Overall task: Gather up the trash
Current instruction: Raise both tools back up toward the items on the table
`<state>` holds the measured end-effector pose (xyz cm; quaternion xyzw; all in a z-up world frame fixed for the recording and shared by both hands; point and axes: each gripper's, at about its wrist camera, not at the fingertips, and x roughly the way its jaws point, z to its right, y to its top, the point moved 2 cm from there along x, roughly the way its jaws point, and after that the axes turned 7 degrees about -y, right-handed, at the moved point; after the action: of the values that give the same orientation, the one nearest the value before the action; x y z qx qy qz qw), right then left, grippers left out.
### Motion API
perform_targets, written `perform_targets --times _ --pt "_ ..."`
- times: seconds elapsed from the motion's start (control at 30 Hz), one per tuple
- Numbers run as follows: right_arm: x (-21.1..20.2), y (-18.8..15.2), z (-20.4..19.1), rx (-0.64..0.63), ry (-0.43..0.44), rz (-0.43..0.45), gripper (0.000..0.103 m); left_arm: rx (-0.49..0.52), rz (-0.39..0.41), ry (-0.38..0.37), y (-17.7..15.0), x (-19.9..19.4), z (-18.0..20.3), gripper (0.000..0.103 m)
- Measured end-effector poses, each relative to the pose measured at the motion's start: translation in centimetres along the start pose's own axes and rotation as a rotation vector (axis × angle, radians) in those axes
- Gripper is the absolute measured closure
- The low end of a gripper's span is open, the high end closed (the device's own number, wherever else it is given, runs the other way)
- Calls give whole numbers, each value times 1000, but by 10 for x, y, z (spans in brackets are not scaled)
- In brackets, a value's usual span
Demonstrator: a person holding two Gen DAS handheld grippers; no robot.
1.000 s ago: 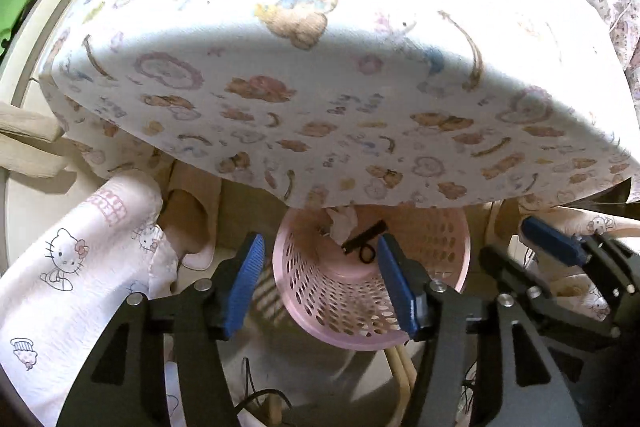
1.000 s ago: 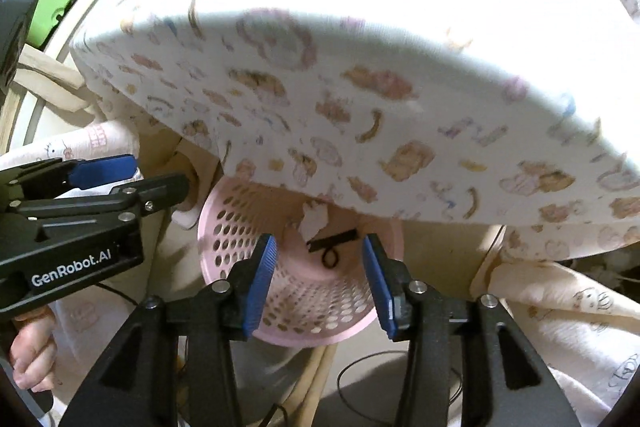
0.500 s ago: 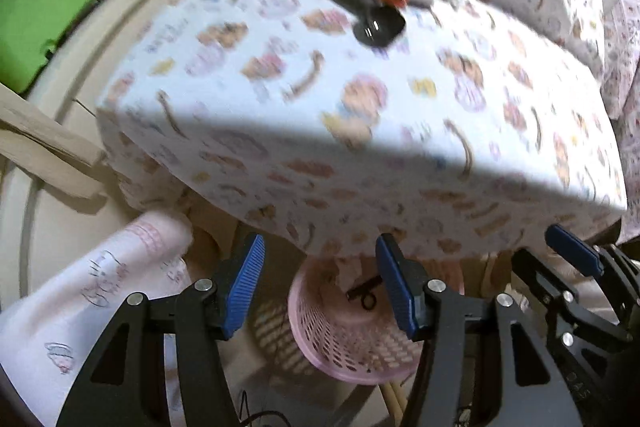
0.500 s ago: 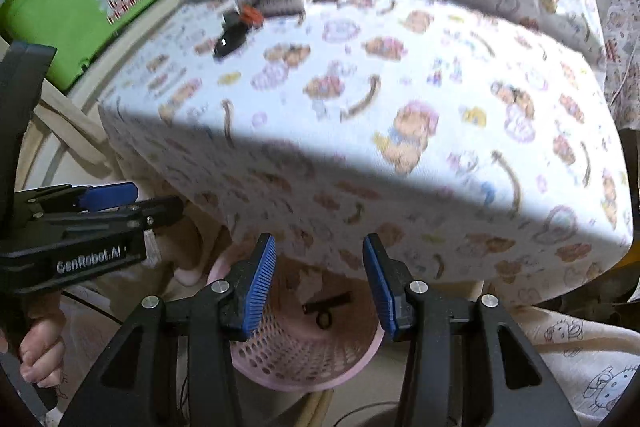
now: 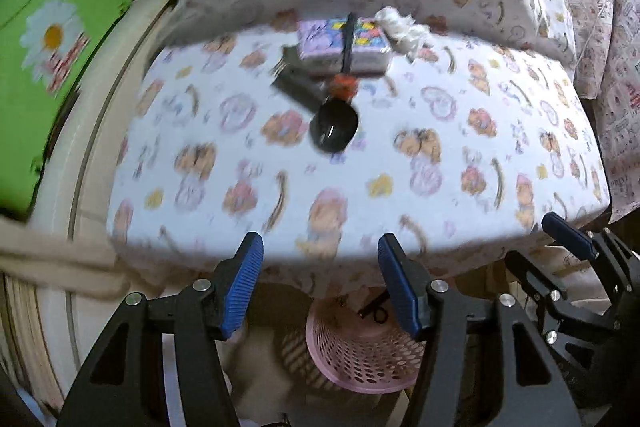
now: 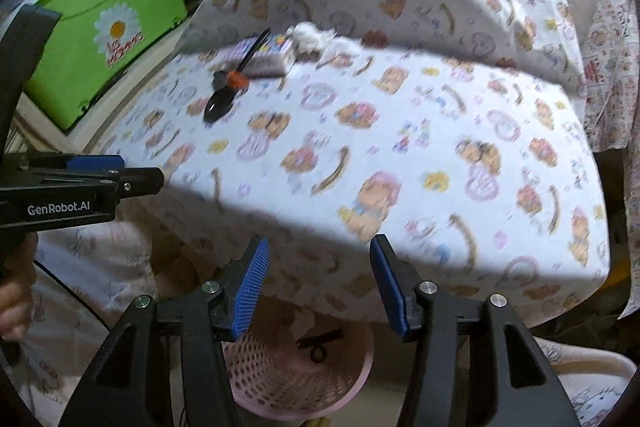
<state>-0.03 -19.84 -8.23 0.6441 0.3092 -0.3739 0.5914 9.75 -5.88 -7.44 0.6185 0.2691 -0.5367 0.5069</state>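
Both the left gripper (image 5: pixel 320 283) and right gripper (image 6: pixel 318 285) gape wide (nothing held). A black spoon (image 5: pixel 335 125) lies at twelve o'clock; the pink basket (image 5: pixel 360 355) sits below.

A table (image 6: pixel 400 155) draped in a white cartoon-print cloth fills the room's middle, its near edge in shadow. Left of the table stands a green daisy-marked storage box (image 6: pixel 108 39); patterned fabric (image 5: pixel 608 75) hangs at the table's right.

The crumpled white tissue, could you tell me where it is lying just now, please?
The crumpled white tissue lies at the far side of the patterned table cover, touching the right end of the colourful packet, beyond the black spoon.
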Motion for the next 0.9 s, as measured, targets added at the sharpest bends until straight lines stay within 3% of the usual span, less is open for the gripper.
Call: perform_targets --times 0.13,0.3,0.43,0.6,0.67,0.8,0.9 --pt "0 14 7 7 -24 21 46 10 49 28 25 2 2 45" --pt "-4 38 14 -9 -28 71 46 -44 51 -74 41 19 -12 52" --pt "-4 66 17 -23 -12 136 46 -18 96 -31 46 26 -15 55" --pt "7 95 20 -25 -19 182 46 -48 103 -54 50 35 -22 55" --pt "11 99 25 2 -24 171 46 -64 100 -67 53 38 -24 59" --pt "14 98 32 63 17 139 46 -68 112 -82 57 39 -24 79" --pt "12 96 27 41 0 154 46 -47 104 -95 60 42 -17 86"
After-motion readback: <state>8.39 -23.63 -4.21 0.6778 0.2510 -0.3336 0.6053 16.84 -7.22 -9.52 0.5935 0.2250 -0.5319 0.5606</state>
